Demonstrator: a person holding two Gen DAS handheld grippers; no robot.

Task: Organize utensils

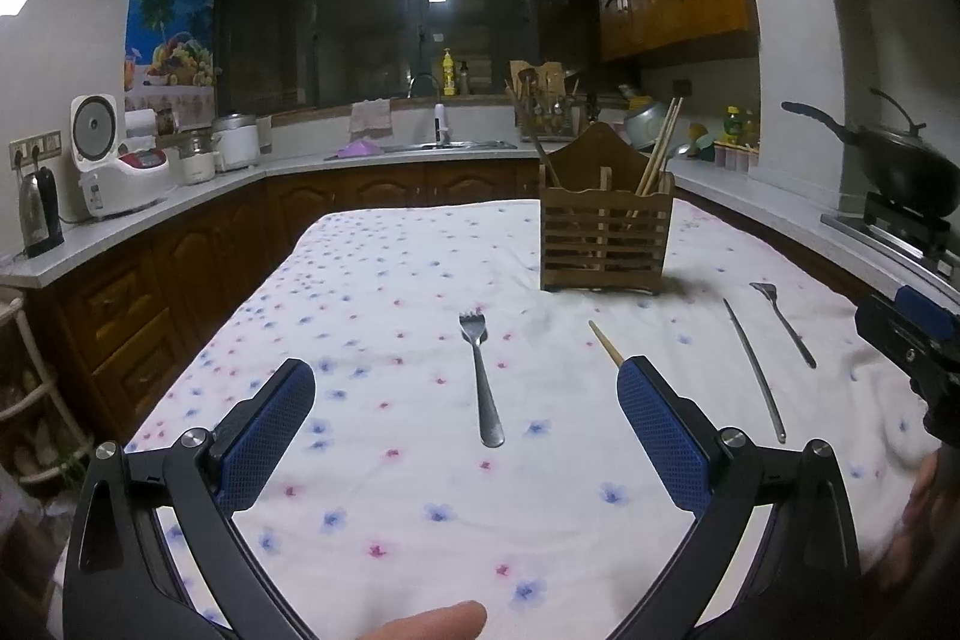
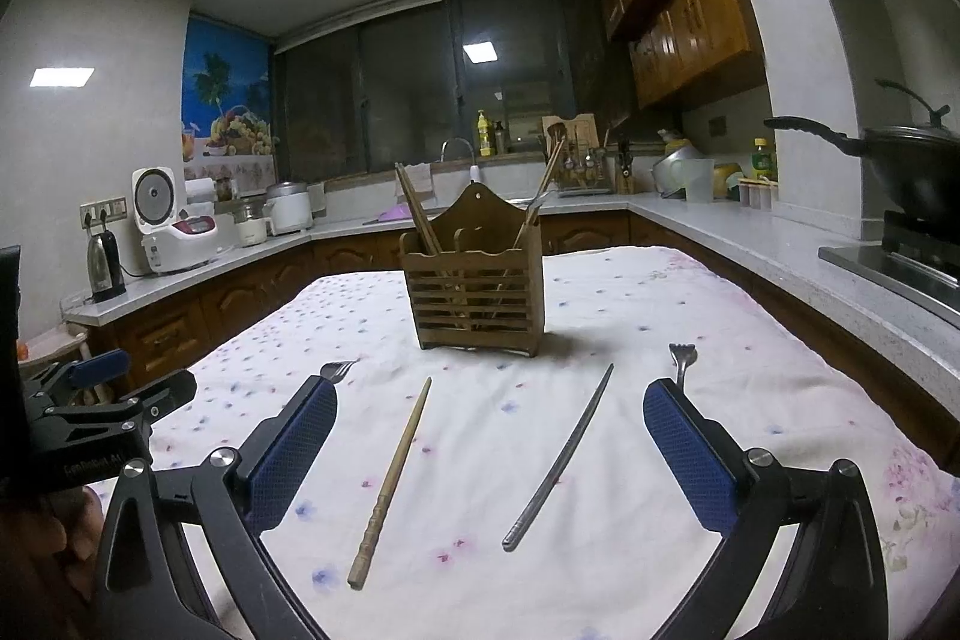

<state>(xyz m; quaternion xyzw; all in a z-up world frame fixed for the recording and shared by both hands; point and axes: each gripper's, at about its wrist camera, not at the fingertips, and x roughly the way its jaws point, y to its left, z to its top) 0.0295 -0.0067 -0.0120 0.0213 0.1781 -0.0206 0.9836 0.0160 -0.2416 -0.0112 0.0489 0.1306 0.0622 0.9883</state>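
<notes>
A wooden slatted utensil holder point(image 1: 605, 232) point(image 2: 477, 289) stands on the floral tablecloth and holds chopsticks. A steel fork point(image 1: 482, 376) lies between my open left gripper's point(image 1: 467, 388) fingers. A wooden chopstick point(image 2: 393, 478) point(image 1: 605, 342) and a metal chopstick point(image 2: 561, 457) point(image 1: 755, 370) lie between my open right gripper's point(image 2: 489, 412) fingers. A second, small fork point(image 2: 681, 361) point(image 1: 783, 325) lies to the right. The first fork's tines point(image 2: 337, 370) show beside the right gripper's left finger. Both grippers hover empty above the table.
The table point(image 1: 384, 280) is ringed by kitchen counters with a rice cooker point(image 1: 117, 160), a kettle point(image 1: 39, 211), a sink point(image 1: 444, 142) and a wok point(image 1: 900, 160) on a stove. The right gripper's body point(image 1: 912, 340) shows at the right edge of the left wrist view.
</notes>
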